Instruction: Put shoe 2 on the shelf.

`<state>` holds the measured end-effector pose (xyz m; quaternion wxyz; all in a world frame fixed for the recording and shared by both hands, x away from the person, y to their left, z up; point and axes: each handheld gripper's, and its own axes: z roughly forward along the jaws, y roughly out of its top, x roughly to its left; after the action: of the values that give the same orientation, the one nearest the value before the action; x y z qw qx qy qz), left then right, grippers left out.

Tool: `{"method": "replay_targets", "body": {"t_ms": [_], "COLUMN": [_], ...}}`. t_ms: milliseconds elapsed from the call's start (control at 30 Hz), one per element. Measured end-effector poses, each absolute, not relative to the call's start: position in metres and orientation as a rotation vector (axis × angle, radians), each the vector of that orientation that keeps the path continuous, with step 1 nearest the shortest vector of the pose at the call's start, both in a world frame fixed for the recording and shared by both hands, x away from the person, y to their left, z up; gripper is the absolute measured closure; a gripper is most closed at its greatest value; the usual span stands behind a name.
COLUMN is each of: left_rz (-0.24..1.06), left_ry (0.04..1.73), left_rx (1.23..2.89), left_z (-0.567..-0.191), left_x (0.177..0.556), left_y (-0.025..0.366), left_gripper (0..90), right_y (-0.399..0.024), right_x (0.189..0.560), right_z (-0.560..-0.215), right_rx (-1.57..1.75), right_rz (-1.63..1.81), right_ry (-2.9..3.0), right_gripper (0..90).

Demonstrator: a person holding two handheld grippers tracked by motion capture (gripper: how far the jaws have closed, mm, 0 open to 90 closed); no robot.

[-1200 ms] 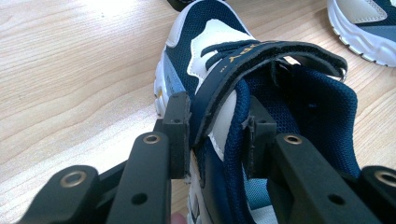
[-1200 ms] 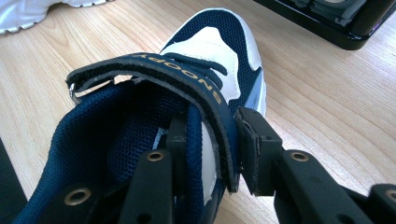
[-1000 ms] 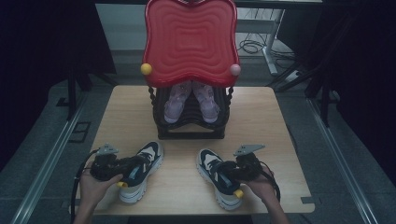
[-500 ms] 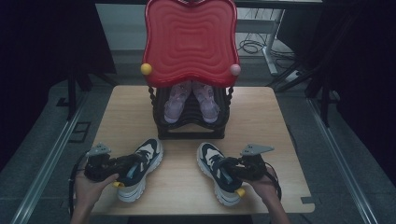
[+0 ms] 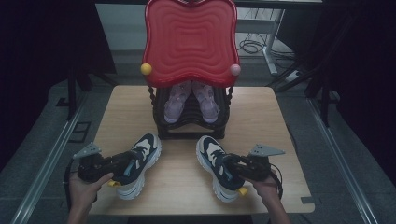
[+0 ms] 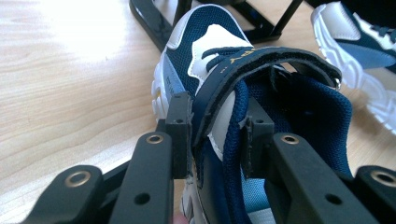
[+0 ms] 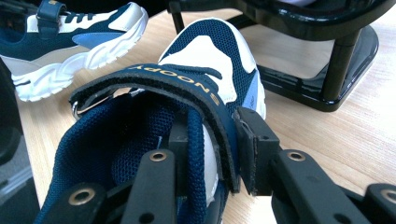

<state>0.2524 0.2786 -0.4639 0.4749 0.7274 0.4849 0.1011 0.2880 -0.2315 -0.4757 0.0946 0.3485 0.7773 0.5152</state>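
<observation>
Two navy and white strap sneakers lie on the wooden table point(image 5: 261, 116), toes toward the rack. My left gripper point(image 5: 122, 163) point(image 6: 217, 135) is shut on the left sneaker point(image 5: 137, 161) point(image 6: 205, 51). One jaw sits inside the collar and one outside, pinching the side wall and strap. My right gripper point(image 5: 232, 169) point(image 7: 212, 140) is shut the same way on the right sneaker point(image 5: 212, 158) point(image 7: 210, 51), clamping its strap and side wall. A hand holds each gripper at the table's near edge.
A black shoe rack point(image 5: 191, 128) with a tilted red wavy top point(image 5: 189, 42) stands at the table's middle back and holds a pair of pink shoes point(image 5: 189, 100). Its base point(image 7: 327, 93) is just beyond the toes. Dark floor and rails surround the table.
My left gripper has drifted a little to the left with its sneaker. The right gripper's rear end has swung slightly to the right, and its sneaker has barely moved.
</observation>
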Motion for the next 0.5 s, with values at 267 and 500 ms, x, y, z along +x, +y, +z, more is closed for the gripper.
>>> {"method": "replay_targets", "body": {"t_ms": [267, 500], "left_rz": [0.239, 0.235], "left_ry": [1.178, 1.173], "left_rx": [1.729, 1.66], "left_z": [-0.461, -0.459], "left_x": [0.25, 0.248], "left_y": [0.285, 0.292], "left_gripper": [69.9, 69.9], "right_y": [-0.243, -0.256], "right_x": [0.286, 0.281], "right_z": [-0.476, -0.473], "right_rx": [1.087, 1.129], "right_rz": [1.611, 1.66], "right_ry": [2.24, 2.158], "right_gripper": [69.1, 69.1]}}
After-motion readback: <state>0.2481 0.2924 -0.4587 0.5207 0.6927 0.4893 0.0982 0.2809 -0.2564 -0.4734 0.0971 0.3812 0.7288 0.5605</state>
